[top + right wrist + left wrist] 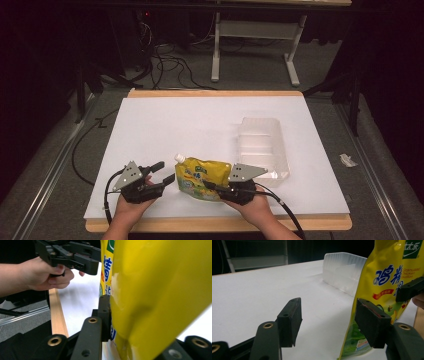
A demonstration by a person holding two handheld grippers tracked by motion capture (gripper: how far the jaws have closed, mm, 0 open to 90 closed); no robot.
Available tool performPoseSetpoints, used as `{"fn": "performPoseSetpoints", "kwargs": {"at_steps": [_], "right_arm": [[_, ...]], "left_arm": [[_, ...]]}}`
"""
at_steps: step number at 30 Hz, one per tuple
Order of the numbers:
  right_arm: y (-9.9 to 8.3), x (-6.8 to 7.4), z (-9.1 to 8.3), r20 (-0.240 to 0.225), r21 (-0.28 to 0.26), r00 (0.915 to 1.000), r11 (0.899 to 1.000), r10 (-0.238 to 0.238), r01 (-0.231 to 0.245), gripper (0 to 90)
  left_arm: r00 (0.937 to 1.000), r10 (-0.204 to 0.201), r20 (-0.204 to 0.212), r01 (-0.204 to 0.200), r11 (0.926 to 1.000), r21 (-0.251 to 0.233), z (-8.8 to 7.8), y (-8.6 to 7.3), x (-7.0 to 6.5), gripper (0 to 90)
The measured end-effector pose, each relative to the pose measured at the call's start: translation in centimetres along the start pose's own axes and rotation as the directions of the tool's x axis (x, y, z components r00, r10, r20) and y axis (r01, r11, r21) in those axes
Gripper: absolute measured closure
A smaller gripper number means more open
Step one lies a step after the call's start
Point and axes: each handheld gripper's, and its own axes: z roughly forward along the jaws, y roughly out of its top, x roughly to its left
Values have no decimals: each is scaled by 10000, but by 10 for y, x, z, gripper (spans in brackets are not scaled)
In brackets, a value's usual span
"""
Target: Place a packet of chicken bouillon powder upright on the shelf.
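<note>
A yellow stand-up pouch (200, 177) with a white spout at its top left stands near the table's front edge. My right gripper (212, 187) is shut on the pouch's right side; in the right gripper view the pouch (155, 290) is squeezed between the jaws of that gripper (140, 315), and the far jaw is hidden behind it. My left gripper (165, 171) is open just left of the pouch. In the left gripper view the pouch (384, 277) stands beside and behind the right jaw of the left gripper (328, 315), with nothing between the pads.
A clear plastic tray (262, 145) lies on the white tabletop (175, 125) behind and to the right of the pouch. The table's wooden front edge (215, 223) runs under my wrists. Cables and a desk frame stand on the floor beyond the table.
</note>
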Motion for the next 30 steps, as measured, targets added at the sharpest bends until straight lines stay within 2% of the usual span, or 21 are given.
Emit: {"fn": "performPoseSetpoints", "kwargs": {"at_steps": [6, 14, 30], "right_arm": [[-1, 1, -1, -147, -123, 9999, 9999, 41, -43, 834], [0, 1, -3, 13, -190, 10000, 9998, 86, -85, 846], [9, 0, -22, 147, -609, 9999, 9981, 31, -22, 846]], "left_arm": [[10000, -10, -21, 10, 10000, -9, 0, 0, 0, 390], [10000, -13, 4, 13, 10000, 6, 1, 0, 0, 390], [9997, 224, 29, -224, 9997, 67, 2, 0, -2, 385]]}}
